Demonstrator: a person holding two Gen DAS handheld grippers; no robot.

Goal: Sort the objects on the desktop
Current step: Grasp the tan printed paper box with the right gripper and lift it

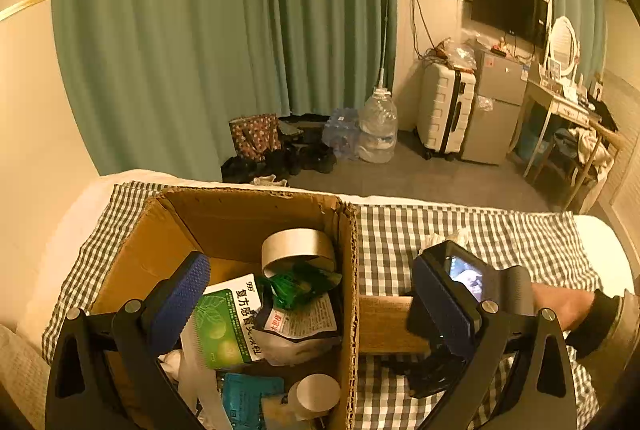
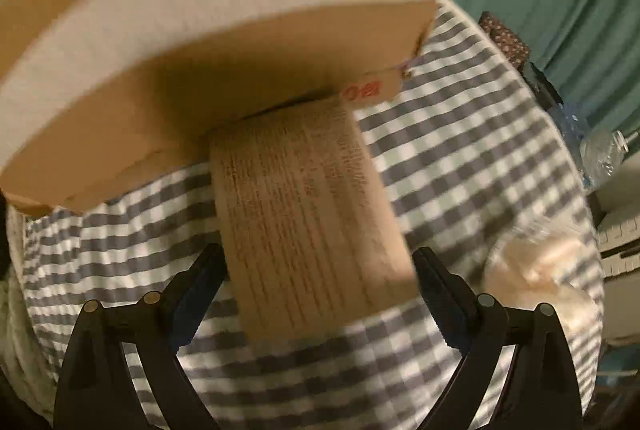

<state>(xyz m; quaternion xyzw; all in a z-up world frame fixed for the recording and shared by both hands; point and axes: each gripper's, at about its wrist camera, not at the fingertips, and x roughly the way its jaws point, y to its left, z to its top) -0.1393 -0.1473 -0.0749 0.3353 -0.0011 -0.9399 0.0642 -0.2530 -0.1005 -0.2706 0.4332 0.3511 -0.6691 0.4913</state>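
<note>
An open cardboard box (image 1: 236, 218) stands on a checked cloth (image 1: 460, 226). It holds a tape roll (image 1: 298, 248), a green medicine pack (image 1: 230, 322), a white pouch (image 1: 298, 330) and a small jar (image 1: 316, 392). My left gripper (image 1: 316, 310) is open and empty above the box. My right gripper (image 2: 318, 282) is shut on a flat brown printed box (image 2: 308, 214), whose far end touches the cardboard box's outer wall (image 2: 200, 102). The brown box also shows in the left wrist view (image 1: 384, 324), with the right gripper's body (image 1: 452, 294) behind it.
A clear bag with pale contents (image 2: 540, 266) lies on the cloth to the right of my right gripper. Beyond the bed are green curtains (image 1: 224, 30), water jugs (image 1: 378, 126), a suitcase (image 1: 446, 110) and a desk (image 1: 560, 110).
</note>
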